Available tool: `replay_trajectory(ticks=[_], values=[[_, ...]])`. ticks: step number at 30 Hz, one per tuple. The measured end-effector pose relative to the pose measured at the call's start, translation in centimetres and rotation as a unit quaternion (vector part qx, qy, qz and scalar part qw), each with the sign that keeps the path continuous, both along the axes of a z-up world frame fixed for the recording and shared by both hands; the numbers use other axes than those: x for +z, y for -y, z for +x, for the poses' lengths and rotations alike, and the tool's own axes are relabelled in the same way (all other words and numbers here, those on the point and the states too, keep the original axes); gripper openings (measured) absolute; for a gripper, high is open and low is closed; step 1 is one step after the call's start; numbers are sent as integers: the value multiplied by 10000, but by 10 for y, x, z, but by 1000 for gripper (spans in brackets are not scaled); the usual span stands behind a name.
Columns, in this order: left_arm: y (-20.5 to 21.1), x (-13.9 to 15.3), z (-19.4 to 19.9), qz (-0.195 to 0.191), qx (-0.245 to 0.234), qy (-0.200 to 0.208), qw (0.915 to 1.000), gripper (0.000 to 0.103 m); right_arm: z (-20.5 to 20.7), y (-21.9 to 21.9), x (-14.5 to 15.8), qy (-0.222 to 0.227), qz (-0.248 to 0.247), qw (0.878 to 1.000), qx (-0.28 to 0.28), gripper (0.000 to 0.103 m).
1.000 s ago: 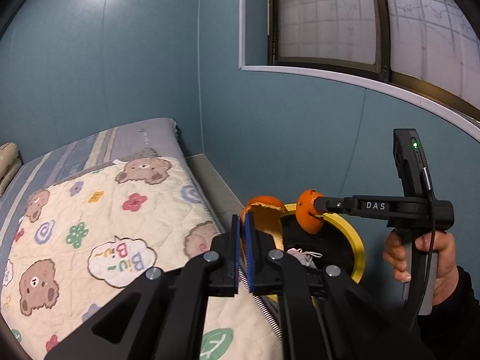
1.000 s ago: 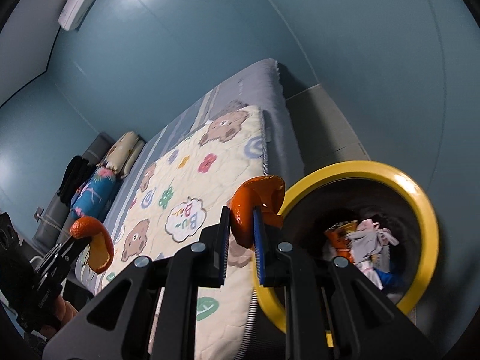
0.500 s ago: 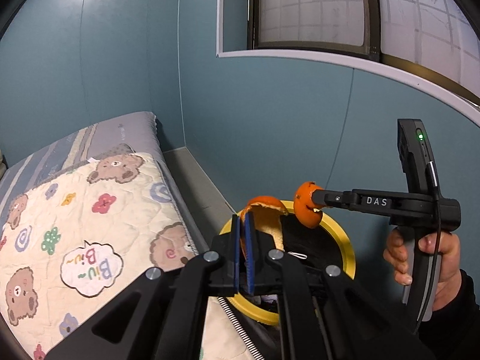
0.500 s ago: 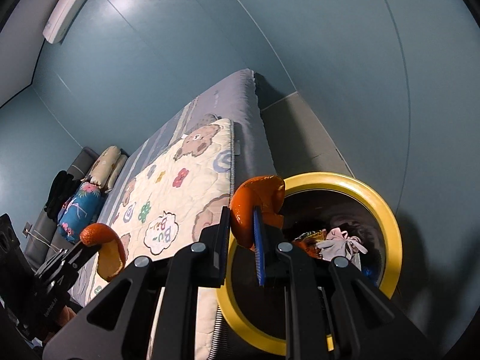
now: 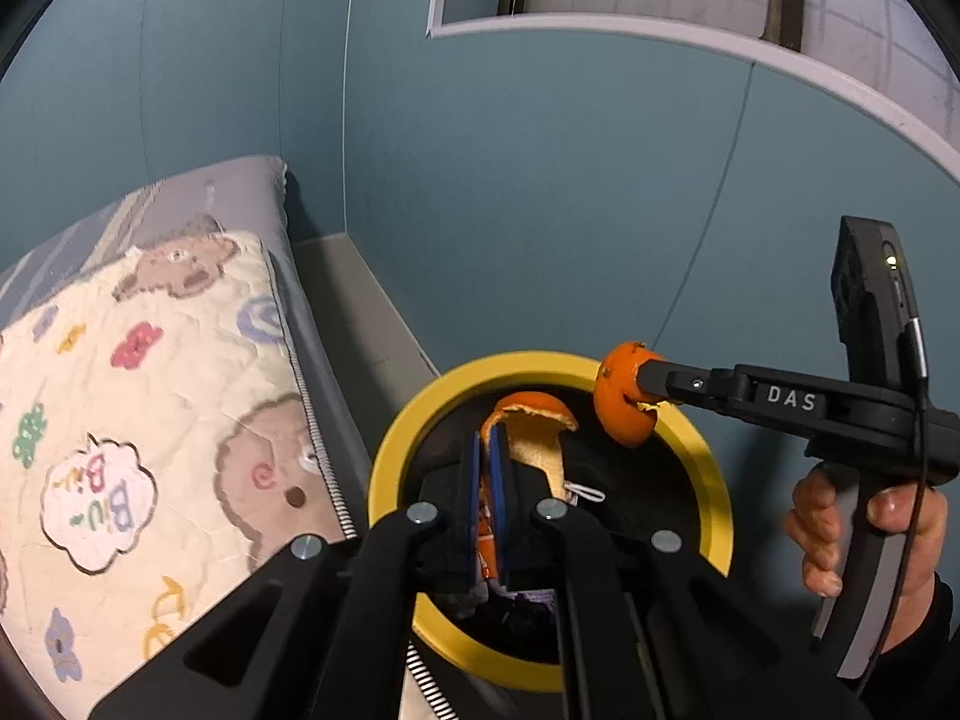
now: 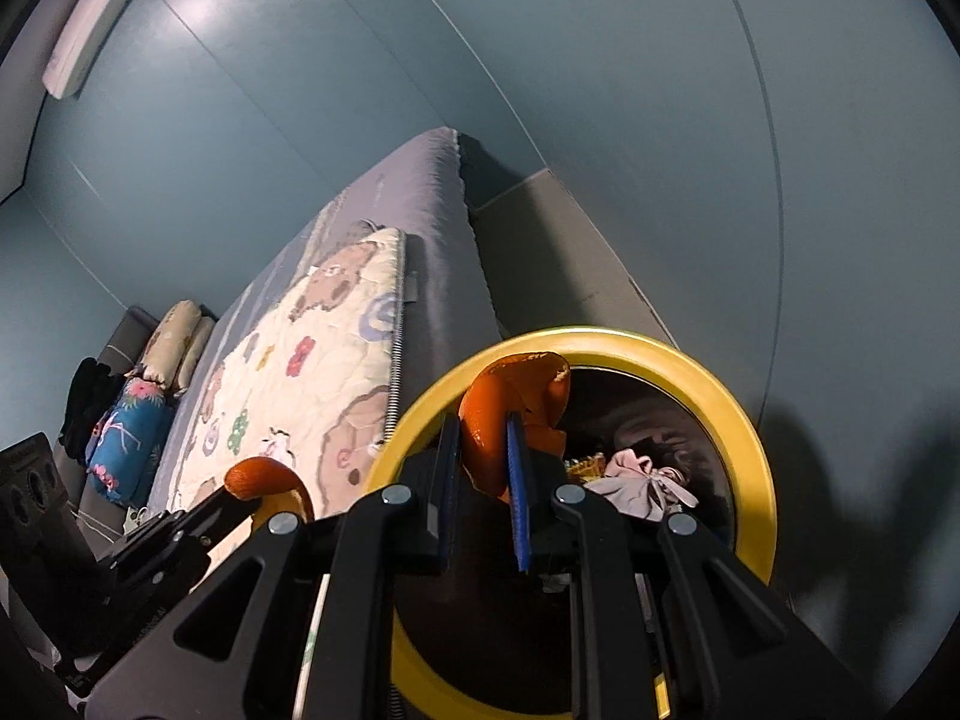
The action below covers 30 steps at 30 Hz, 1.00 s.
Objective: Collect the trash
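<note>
Your left gripper [image 5: 489,450] was clenched on a curled strip of orange peel [image 5: 534,426], its blue pads nearly touching with the peel's lower edge pinched between them; the strip rose out of the fingers and showed its pale inner side. This gripper pointed down over the open mouth of the yellow-rimmed trash bin [image 5: 414,420], so the peel sat above the bin's dark interior, inside the ring of the rim. Your right gripper [image 6: 483,468] was likewise grasping a second piece of orange peel [image 6: 510,384], a thicker folded piece that kept the pads slightly apart; in the right wrist view this piece stood over the near-left part of the rim. In the left wrist view the same piece hung at the tip of that gripper above the far edge of the rim, and your right hand [image 5: 852,528] was wrapped around the handle. Crumpled wrappers and a pale rag [image 6: 636,480] lay inside the bin. The bin stood on the floor just beside the bed, against the edge of the bear-print quilt [image 5: 150,420] and near the blue wall [image 5: 570,210].
</note>
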<state>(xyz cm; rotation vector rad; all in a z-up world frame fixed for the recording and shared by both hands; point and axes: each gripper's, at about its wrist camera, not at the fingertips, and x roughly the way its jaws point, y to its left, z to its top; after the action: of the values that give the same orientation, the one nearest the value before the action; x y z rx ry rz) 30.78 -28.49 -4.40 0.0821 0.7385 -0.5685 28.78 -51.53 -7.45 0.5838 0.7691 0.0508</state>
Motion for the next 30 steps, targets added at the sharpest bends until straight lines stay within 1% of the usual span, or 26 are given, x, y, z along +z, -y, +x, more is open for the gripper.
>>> replay_trajectory(ticks=[6, 10, 12, 13, 14, 15, 16, 17, 19, 21, 23, 24, 26, 27, 28, 29, 30], values=[[5, -21, 13, 39, 1, -304, 9995, 4, 3, 3, -14, -128, -12, 9999, -58, 16], [4, -25, 16, 4, -15, -445, 9990, 4, 2, 4, -14, -108, 81, 9999, -91, 18], [2, -24, 14, -22, -21, -444, 9990, 7, 2, 4, -12, -113, 87, 9998, -119, 19], [1, -22, 13, -39, -1, -442, 9990, 10, 2, 5, -11, -114, 81, 9998, -134, 19], [1, -21, 12, -60, 13, -444, 9990, 16, 1, 4, -10, -106, 70, 9998, -161, 20], [-1, -20, 12, -89, 23, -443, 9990, 19, 0, 4, -8, -94, 77, 9998, -173, 20], [-3, -18, 11, -124, 34, -428, 9990, 29, -1, 4, -7, -84, 89, 9998, -181, 24], [-5, -16, 11, -146, 66, -399, 9991, 41, -2, 3, -5, -68, 80, 9997, -209, 29], [-9, -12, 8, -194, 194, -323, 9991, 53, -4, 2, -1, -53, -1, 9996, -269, 34], [-13, -11, 8, -228, 239, -365, 9988, 55, -6, 3, 2, -48, -60, 9995, -319, 34], [-21, -10, 8, -296, 356, -423, 9980, 64, -9, 0, 7, -25, -103, 9995, -313, 35], [-25, -9, 8, -322, 426, -416, 9977, 66, -11, -1, 9, -19, -151, 9993, -328, 37], [-37, -6, 6, -361, 542, -386, 9971, 72, -14, -6, 14, 16, -261, 9989, -379, 46], [-42, -5, 5, -376, 586, -374, 9969, 73, -15, -6, 16, 19, -262, 9989, -380, 48], [-49, -3, 4, -399, 643, -355, 9965, 76, -16, -9, 16, 11, -245, 9990, -366, 53], [-56, -2, 2, -419, 714, -330, 9960, 79, -16, -12, 17, -5, -233, 9991, -342, 60], [-64, -1, -1, -430, 792, -306, 9955, 81, -18, -13, 17, -21, -234, 9992, -332, 64]])
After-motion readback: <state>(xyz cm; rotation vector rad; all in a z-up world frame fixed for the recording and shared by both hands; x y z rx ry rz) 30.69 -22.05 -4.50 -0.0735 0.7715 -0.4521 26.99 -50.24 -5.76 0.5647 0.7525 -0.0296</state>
